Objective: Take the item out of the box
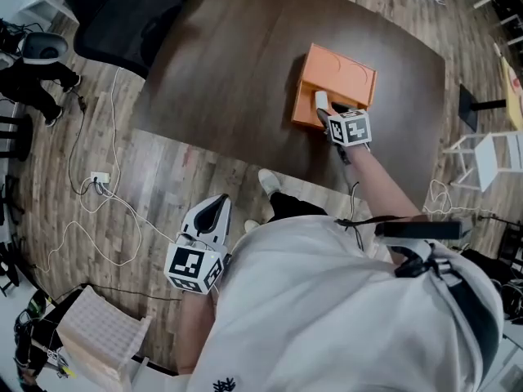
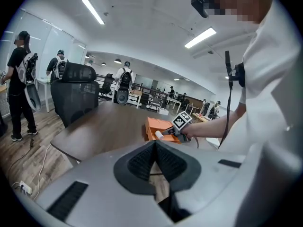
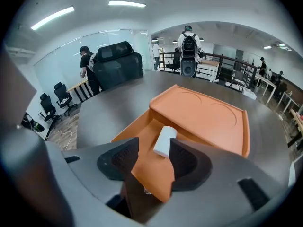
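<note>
An orange box [image 1: 343, 76] lies on the dark table [image 1: 237, 64], its lid [image 3: 203, 117] folded back behind the open tray [image 3: 142, 136]. A small white roll-shaped item [image 3: 164, 141] lies in the tray. My right gripper [image 3: 154, 148] points down into the tray and is open. The item sits between its jaw tips, close to the right jaw, with no visible squeeze. In the head view the item [image 1: 321, 100] shows just ahead of that gripper [image 1: 327, 114]. My left gripper [image 1: 214, 207] hangs over the floor well short of the table, shut and empty [image 2: 155, 145].
A black office chair [image 1: 131, 11] stands at the table's far left corner. Cables and a power strip [image 1: 100, 178] lie on the wooden floor. A white crate [image 1: 98, 333] sits at the lower left, a white stool [image 1: 490, 158] at the right. People stand in the background [image 2: 21, 79].
</note>
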The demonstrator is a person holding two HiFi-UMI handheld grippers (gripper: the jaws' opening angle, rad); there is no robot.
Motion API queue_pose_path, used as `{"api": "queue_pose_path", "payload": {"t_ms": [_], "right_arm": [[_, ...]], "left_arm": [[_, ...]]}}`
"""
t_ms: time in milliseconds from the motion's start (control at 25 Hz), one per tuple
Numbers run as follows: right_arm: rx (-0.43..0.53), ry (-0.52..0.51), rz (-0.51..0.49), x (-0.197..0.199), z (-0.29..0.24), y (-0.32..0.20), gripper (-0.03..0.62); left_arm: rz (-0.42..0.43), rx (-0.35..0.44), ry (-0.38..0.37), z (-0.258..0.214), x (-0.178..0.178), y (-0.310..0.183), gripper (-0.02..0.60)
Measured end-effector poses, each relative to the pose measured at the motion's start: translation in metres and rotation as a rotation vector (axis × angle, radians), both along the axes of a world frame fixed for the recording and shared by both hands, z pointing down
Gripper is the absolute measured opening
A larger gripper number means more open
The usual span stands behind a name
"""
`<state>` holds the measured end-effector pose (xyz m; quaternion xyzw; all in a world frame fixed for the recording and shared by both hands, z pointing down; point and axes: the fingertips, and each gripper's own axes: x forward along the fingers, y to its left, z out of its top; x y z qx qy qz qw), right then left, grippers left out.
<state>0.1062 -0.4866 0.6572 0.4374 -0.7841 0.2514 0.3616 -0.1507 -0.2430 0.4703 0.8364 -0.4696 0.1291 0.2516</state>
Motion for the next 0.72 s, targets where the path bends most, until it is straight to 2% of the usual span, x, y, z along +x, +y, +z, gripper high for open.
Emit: {"api": "queue_pose_path", "payload": {"t_ms": [320,720], "right_arm": [[-0.089,0.020,0.032,0.010,0.038,-0.028,0.215],[-0.146,0.032,0.021,0.000,0.069,-0.042,0.215]], "left_arm": [[-0.025,-0.035,-0.023,0.004,0.012,-0.032,0.011],[-0.039,-0.064,-0.038,0.011,0.005,-0.056,0.011]]}}
